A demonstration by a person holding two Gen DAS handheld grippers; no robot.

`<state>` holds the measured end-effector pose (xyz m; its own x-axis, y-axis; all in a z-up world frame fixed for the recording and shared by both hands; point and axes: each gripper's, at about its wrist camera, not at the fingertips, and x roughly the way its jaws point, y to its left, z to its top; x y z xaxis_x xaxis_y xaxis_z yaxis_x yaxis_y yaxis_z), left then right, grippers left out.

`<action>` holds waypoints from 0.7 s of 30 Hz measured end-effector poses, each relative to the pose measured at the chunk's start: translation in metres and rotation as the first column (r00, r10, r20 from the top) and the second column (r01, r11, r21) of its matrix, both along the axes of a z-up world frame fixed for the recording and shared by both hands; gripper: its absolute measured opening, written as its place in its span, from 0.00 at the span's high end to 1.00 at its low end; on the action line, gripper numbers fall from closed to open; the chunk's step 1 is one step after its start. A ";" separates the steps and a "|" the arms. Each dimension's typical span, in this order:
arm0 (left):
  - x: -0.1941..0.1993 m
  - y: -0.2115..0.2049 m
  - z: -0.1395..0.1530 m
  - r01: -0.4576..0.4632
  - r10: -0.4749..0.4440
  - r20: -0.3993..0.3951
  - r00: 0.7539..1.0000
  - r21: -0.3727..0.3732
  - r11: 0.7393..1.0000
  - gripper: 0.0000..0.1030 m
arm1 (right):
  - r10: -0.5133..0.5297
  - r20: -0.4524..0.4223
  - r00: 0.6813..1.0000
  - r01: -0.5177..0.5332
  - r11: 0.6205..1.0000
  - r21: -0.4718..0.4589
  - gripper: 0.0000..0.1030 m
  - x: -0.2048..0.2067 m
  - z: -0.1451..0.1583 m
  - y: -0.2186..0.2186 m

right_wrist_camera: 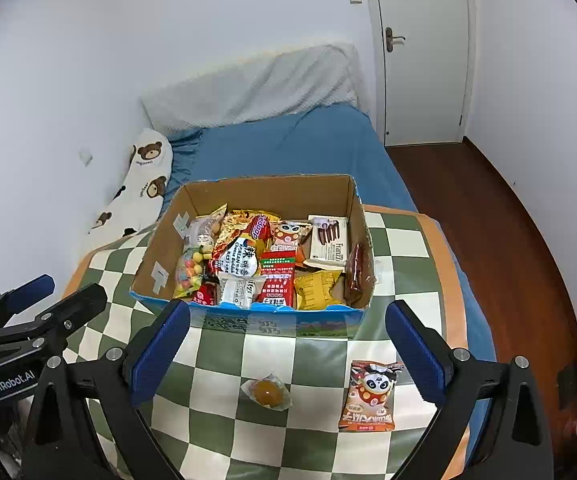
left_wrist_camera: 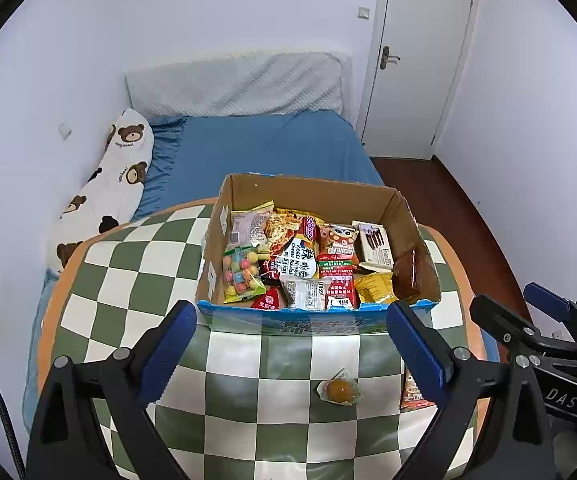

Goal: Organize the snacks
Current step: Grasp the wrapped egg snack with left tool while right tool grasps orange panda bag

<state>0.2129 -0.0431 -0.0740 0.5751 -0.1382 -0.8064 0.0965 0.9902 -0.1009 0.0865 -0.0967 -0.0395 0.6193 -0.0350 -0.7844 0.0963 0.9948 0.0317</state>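
Note:
An open cardboard box (left_wrist_camera: 224,216) (right_wrist_camera: 160,232) holds several snack packets on a green-and-white checkered table (left_wrist_camera: 136,280) (right_wrist_camera: 224,424). A small clear-wrapped brown pastry (left_wrist_camera: 339,391) (right_wrist_camera: 266,392) lies on the table in front of the box. An orange panda snack packet (right_wrist_camera: 370,396) lies to its right; in the left wrist view it (left_wrist_camera: 412,394) is partly hidden by a finger. My left gripper (left_wrist_camera: 294,352) is open and empty above the table, near the pastry. My right gripper (right_wrist_camera: 288,354) is open and empty above both loose snacks.
A bed with a blue sheet (left_wrist_camera: 264,144) (right_wrist_camera: 288,144) and a bear-print pillow (left_wrist_camera: 108,184) lies behind the table. A white door (left_wrist_camera: 420,56) and wooden floor (right_wrist_camera: 488,216) are at the right. Each gripper shows in the other's view (left_wrist_camera: 536,328) (right_wrist_camera: 28,312).

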 end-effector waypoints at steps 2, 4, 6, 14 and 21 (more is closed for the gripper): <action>-0.001 0.000 0.000 -0.002 0.002 -0.002 1.000 -0.001 1.000 0.05 | -0.005 -0.002 1.000 0.005 1.000 0.022 0.03 -0.003 -0.002 -0.003; -0.001 -0.001 -0.006 -0.005 0.005 -0.017 1.000 0.000 1.000 0.05 | -0.017 -0.021 1.000 0.018 0.999 0.042 0.03 -0.004 -0.009 -0.010; 0.002 -0.004 -0.020 -0.006 0.007 -0.053 0.999 0.009 1.000 0.05 | -0.036 -0.055 0.998 0.040 0.997 0.070 0.03 -0.004 -0.022 -0.022; 0.019 -0.031 -0.115 0.026 -0.011 -0.285 0.959 0.051 0.998 0.06 | -0.138 -0.326 0.935 0.194 0.970 0.146 0.03 -0.002 -0.127 -0.088; 0.029 -0.067 -0.212 0.085 -0.088 -0.534 0.841 -0.029 0.996 0.06 | -0.166 -0.481 0.861 0.269 0.951 0.155 0.03 0.001 -0.213 -0.128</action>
